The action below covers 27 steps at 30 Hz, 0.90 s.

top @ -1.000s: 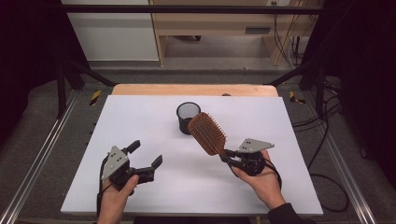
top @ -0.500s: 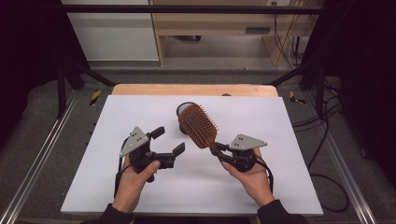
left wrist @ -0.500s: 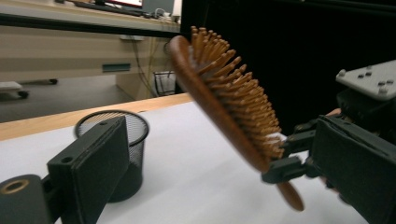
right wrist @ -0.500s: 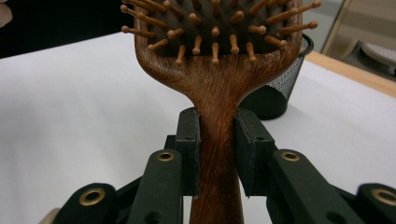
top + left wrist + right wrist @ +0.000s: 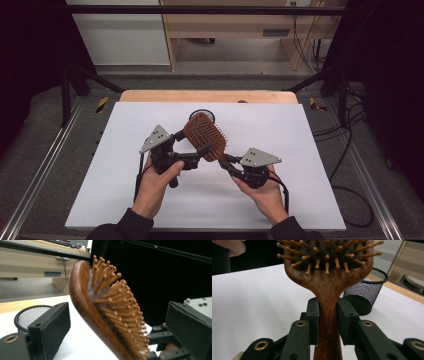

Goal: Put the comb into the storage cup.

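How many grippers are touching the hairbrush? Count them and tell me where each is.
1 for certain. The right gripper is shut on the hairbrush handle. The left gripper has open jaws around the brush head; whether they touch it is unclear.

Wooden hairbrush, brown paddle w/ peg bristles up, held tilted above table, just before mesh cup.

Lab test bench, black frame, trailing cables, white tabletop

Wide bare desk lies open at both sides and in front; behind the raised hairbrush, the mesh cup blocks the way.
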Each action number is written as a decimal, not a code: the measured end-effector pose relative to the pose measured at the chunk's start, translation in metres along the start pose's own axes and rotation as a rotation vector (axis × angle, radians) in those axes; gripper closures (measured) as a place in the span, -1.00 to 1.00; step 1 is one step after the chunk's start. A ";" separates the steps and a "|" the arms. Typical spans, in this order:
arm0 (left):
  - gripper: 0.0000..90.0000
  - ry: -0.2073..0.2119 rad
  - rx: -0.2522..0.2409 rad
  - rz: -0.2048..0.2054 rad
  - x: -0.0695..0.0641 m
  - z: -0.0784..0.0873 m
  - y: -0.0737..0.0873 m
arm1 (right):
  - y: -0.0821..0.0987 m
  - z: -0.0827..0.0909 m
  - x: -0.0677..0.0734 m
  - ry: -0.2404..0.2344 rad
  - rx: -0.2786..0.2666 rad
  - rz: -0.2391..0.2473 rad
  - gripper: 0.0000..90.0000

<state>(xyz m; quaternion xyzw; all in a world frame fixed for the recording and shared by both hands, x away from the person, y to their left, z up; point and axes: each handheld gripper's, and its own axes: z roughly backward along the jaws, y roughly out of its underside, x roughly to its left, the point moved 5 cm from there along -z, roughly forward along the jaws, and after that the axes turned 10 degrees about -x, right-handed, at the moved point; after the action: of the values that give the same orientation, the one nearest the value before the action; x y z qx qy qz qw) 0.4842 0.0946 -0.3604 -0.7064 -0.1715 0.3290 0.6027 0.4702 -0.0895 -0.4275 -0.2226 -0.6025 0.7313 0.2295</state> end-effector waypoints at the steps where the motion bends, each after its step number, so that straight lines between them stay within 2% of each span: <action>1: -0.85 -0.004 -0.005 0.007 0.000 -0.001 0.000 | 0.000 0.000 0.000 0.000 0.000 0.000 0.62; 4: -0.80 -0.007 -0.013 0.034 0.001 -0.003 -0.001 | 0.002 -0.001 0.001 0.001 0.004 0.005 0.62; 7: -0.65 -0.020 -0.017 0.045 0.003 -0.004 -0.001 | 0.003 -0.002 0.003 0.000 0.004 0.006 0.62; 12: -0.58 -0.046 -0.027 0.080 0.008 -0.004 -0.002 | 0.003 -0.004 0.006 -0.005 0.005 0.019 0.62; 17: -0.44 -0.039 -0.038 0.149 0.009 -0.005 -0.003 | 0.003 -0.005 0.007 0.004 0.000 0.026 0.62; 26: -0.27 -0.043 -0.027 0.167 0.008 -0.007 -0.002 | 0.002 -0.005 0.009 0.003 -0.007 0.030 0.62; 27: -0.18 -0.055 -0.027 0.170 0.008 -0.007 -0.002 | 0.002 -0.005 0.009 0.001 -0.009 0.027 0.62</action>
<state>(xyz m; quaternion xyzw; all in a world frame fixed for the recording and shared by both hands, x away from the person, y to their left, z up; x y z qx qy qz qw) 0.4950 0.0955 -0.3604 -0.7173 -0.1319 0.3958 0.5580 0.4660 -0.0800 -0.4310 -0.2321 -0.6028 0.7313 0.2191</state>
